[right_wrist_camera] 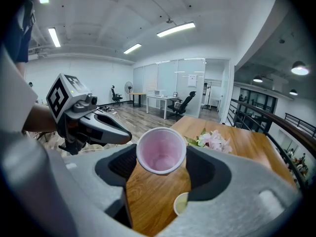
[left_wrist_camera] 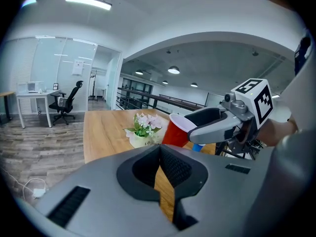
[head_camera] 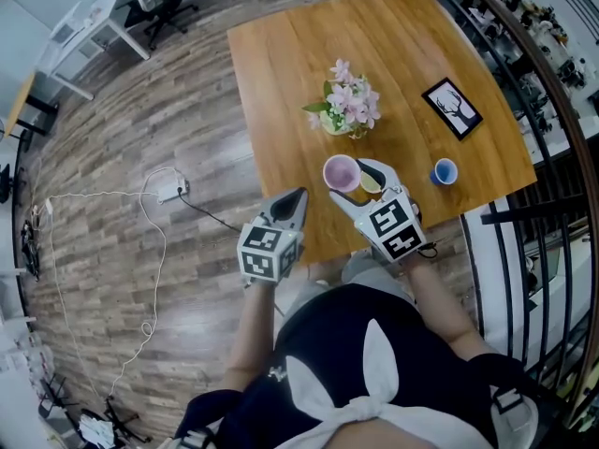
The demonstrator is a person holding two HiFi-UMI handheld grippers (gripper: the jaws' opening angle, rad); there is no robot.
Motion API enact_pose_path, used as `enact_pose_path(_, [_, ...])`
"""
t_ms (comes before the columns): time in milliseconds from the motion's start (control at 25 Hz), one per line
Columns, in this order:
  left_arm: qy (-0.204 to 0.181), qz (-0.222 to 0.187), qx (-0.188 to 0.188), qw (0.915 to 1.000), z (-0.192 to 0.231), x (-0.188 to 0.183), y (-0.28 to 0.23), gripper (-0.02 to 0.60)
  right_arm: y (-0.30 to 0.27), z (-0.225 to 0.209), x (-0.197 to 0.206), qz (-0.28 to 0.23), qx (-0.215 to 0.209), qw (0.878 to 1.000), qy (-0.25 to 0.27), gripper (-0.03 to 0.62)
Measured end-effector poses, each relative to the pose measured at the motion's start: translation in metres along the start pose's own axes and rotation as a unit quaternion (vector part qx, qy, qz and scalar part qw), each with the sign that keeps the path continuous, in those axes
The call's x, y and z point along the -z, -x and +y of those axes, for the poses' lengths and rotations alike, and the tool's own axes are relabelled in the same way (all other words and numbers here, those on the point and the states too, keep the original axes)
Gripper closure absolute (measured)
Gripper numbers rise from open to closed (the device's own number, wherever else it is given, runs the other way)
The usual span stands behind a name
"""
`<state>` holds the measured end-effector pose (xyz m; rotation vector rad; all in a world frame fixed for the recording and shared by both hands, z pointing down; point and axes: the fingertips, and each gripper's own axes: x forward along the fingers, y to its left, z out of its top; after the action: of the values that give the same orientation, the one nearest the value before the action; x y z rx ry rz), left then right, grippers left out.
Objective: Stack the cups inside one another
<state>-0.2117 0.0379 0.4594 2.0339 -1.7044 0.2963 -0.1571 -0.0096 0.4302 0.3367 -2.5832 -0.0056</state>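
Observation:
My right gripper [head_camera: 351,183] is shut on a red cup with a pale pink inside [head_camera: 342,173], held by its sides above the near edge of the wooden table [head_camera: 281,73]. In the right gripper view the cup's mouth [right_wrist_camera: 161,149] faces the camera between the jaws. A yellow-green cup [right_wrist_camera: 181,203] stands on the table just under that gripper. A blue cup [head_camera: 444,171] stands to the right. My left gripper [head_camera: 298,197] hovers left of the red cup, off the table's corner, its jaws shut with nothing in them [left_wrist_camera: 159,149]. From its view the red cup [left_wrist_camera: 174,132] is tilted.
A pot of pink flowers [head_camera: 346,106] stands mid-table and a black picture frame [head_camera: 452,108] lies at the right. A dark railing [head_camera: 552,92] runs past the table's right side. A white cable [head_camera: 150,213] trails over the wooden floor on the left.

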Motion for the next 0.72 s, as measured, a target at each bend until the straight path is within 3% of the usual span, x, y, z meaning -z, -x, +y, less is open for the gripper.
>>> enact_pose_path(720, [-0.032, 0.020, 0.060, 0.9974, -0.053, -0.011, -0.068, 0.563, 0.050, -0.079, 0.049, 0.015, 0.078, 0.996, -0.048, 0.286])
